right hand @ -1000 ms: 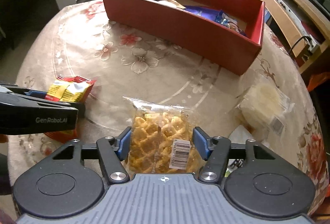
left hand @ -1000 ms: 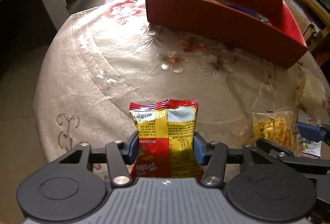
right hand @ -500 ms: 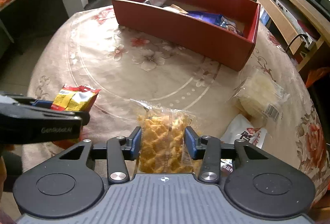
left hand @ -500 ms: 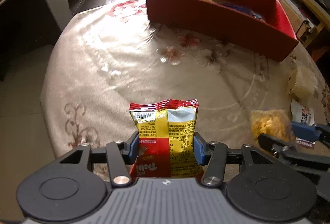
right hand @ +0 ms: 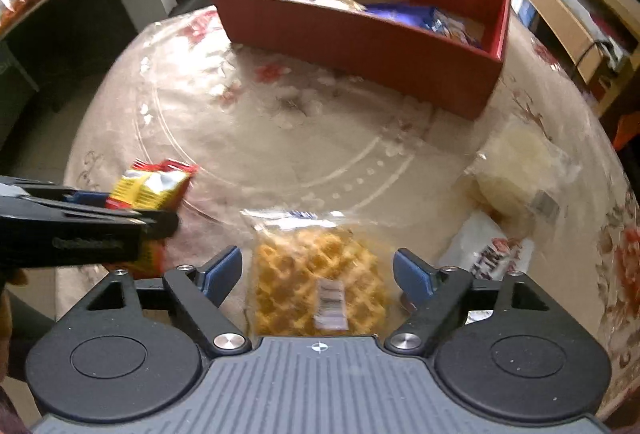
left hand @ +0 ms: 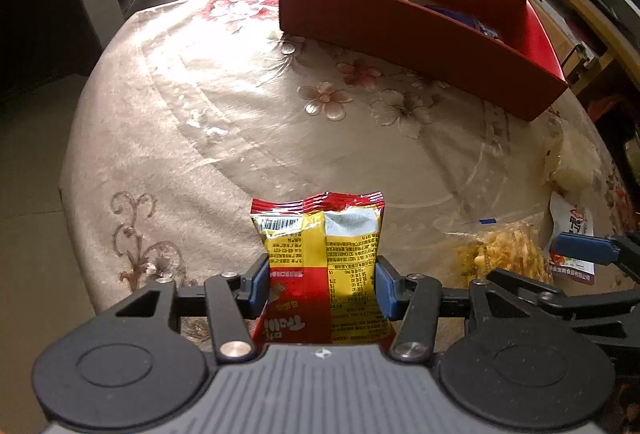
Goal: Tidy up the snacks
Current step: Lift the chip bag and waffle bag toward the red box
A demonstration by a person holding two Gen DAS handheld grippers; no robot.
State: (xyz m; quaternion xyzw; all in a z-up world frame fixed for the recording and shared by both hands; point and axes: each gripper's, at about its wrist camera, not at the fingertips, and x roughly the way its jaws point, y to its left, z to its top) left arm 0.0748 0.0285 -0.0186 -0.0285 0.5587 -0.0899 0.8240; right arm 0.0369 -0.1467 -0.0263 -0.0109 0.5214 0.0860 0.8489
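My left tool (left hand: 322, 290) pinches the red-and-yellow snack packet (left hand: 320, 234) between its blue pads, lifted over the near-left edge of the counter (left hand: 200, 114); the right tool (right hand: 318, 272) has just been opening, its jaws now spread with clear gaps on both sides of the clear bag of golden lattice crisps (right hand: 320, 274) that sits between them; half a second ago those pads were squeezing the bag, so I judge the grip is given up and the bag lies loose on the counter's near edge; that means this bag has not gone toward the red box (right hand: 360, 30) at the far edge, which already holds a blue packet (right hand: 432, 18) and a silvery one; I would need to close on the crisps again, perhaps at a better place, before carrying them; a pale bag (right hand: 516, 162) and a white packet (right hand: 484, 250) wait near the right edge, untouched; the left packet looks ready to go to the box.
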